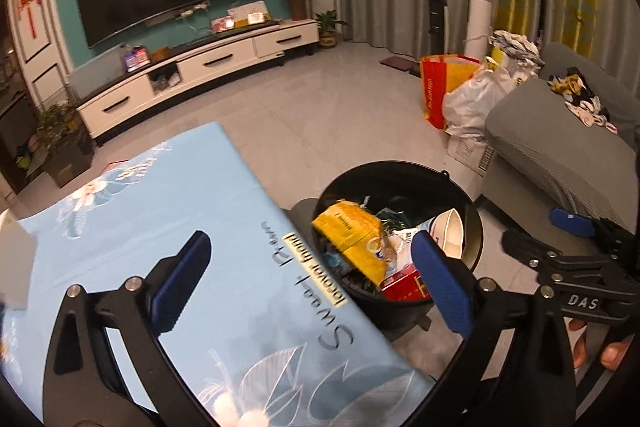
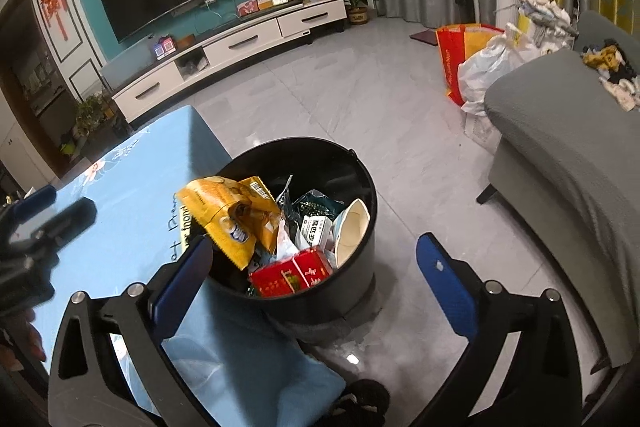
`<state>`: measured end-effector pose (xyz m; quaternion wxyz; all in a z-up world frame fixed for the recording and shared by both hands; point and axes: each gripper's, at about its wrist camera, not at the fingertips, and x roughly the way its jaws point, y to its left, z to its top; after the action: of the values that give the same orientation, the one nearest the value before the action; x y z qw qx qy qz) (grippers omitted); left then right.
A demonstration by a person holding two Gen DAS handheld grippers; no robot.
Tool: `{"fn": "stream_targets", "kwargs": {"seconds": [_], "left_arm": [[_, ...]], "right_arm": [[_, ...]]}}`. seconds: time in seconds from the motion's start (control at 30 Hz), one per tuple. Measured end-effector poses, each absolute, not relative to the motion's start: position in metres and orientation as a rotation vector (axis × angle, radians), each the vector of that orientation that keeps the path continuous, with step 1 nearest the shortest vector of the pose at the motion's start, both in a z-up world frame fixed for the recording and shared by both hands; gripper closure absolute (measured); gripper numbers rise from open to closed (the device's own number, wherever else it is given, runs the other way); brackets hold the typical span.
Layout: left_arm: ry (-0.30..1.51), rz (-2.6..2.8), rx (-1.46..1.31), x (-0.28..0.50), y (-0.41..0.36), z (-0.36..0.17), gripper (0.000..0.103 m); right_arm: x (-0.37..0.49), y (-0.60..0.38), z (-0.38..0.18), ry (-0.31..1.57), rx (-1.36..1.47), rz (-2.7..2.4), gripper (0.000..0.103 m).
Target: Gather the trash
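Note:
A black round trash bin (image 1: pixel 400 167) (image 2: pixel 304 143) stands on the floor against the table's corner. Inside lie a yellow snack bag (image 1: pixel 352 231) (image 2: pixel 228 215), a red box (image 1: pixel 404 285) (image 2: pixel 292 273), a small white carton (image 2: pixel 316 227) and other wrappers. My left gripper (image 1: pixel 310 241) hangs open over the table's edge and the bin's left rim, with nothing between its pads. My right gripper (image 2: pixel 316 243) is open above the bin, also holding nothing. Each gripper shows at the edge of the other's view: the right gripper (image 1: pixel 548 233) and the left gripper (image 2: pixel 56 209).
A table under a light blue printed cloth (image 1: pixel 160 195) (image 2: pixel 132 195) lies left of the bin. A grey sofa (image 1: pixel 560 155) (image 2: pixel 560 131) stands at the right, with a red-and-yellow bag (image 1: pixel 440 83) and a white sack (image 2: pixel 488 67) beyond it. A TV cabinet (image 2: pixel 240 43) lines the far wall.

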<state>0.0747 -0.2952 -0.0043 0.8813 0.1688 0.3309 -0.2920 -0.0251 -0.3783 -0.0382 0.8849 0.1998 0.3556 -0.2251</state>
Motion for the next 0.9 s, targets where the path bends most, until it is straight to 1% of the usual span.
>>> {"fn": "stream_targets", "kwargs": {"seconds": [0.2,0.37,0.5,0.63,0.77,0.9], "left_arm": [[0.712,-0.554,0.349,0.051,-0.267,0.031,0.003],[0.737,-0.487,0.31,0.032,-0.244,0.055,0.003],[0.805,-0.446,0.322,0.022,-0.232,0.062,0.003],[0.832,-0.472,0.282,0.014,-0.217,0.065,0.003],[0.836,-0.48,0.266,0.003,-0.205,0.068,0.003],[0.838,-0.483,0.253,-0.002,-0.197,0.071,0.003]], "right_arm": [[-0.047,-0.355,0.002,0.733,0.386,-0.432,0.004],[-0.055,-0.339,0.025,0.797,0.397,-0.42,0.004],[-0.062,-0.326,0.035,0.808,0.393,-0.406,0.004],[-0.071,-0.31,0.05,0.808,0.362,-0.391,0.004],[-0.078,-0.299,0.061,0.786,0.326,-0.404,0.004],[-0.075,-0.291,0.06,0.802,0.307,-0.395,0.004]]}}
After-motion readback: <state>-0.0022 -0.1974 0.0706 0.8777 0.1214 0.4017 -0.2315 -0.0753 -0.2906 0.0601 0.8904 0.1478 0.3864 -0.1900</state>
